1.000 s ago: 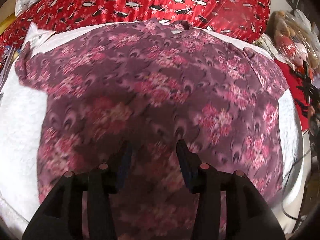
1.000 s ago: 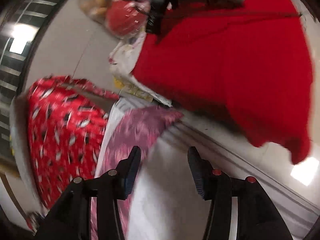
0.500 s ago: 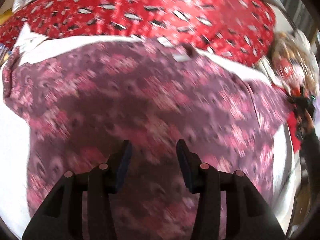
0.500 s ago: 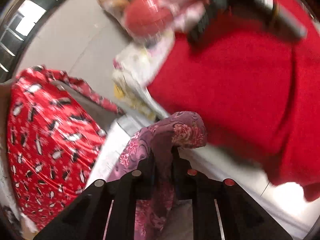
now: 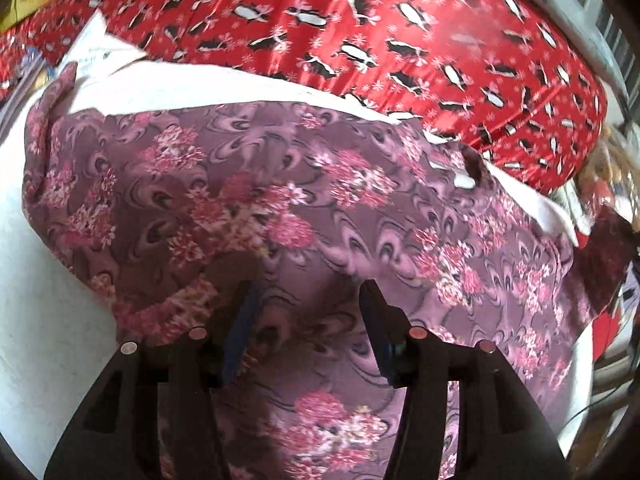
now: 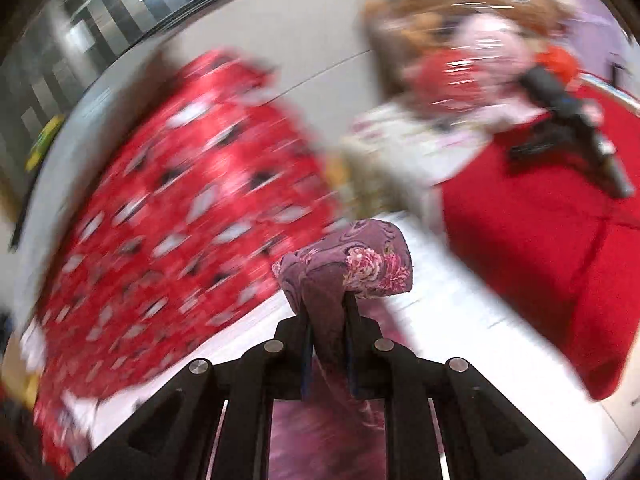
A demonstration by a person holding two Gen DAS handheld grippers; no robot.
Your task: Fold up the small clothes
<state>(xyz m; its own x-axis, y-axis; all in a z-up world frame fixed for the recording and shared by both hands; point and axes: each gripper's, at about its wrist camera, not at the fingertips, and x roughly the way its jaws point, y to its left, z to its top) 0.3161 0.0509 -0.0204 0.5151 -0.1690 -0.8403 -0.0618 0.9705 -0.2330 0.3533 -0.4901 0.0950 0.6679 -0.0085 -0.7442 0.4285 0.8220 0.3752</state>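
Note:
A purple top with pink flowers [image 5: 280,208] lies spread on a white surface [image 5: 36,304] in the left wrist view. My left gripper [image 5: 306,300] is open and hovers just over the lower middle of the top, with fabric between and under its jaws. My right gripper [image 6: 326,320] is shut on a bunched sleeve end of the purple top [image 6: 352,264] and holds it lifted off the white surface. The right wrist view is blurred by motion.
A red cloth with a black and white print [image 5: 380,28] lies behind the top and shows in the right wrist view [image 6: 172,208]. A plain red cloth [image 6: 540,232] and a wrapped soft toy [image 6: 472,48] lie to the right.
My right gripper closed on the sleeve end and lifted it, swinging left. My left gripper moved over the top and stayed open.

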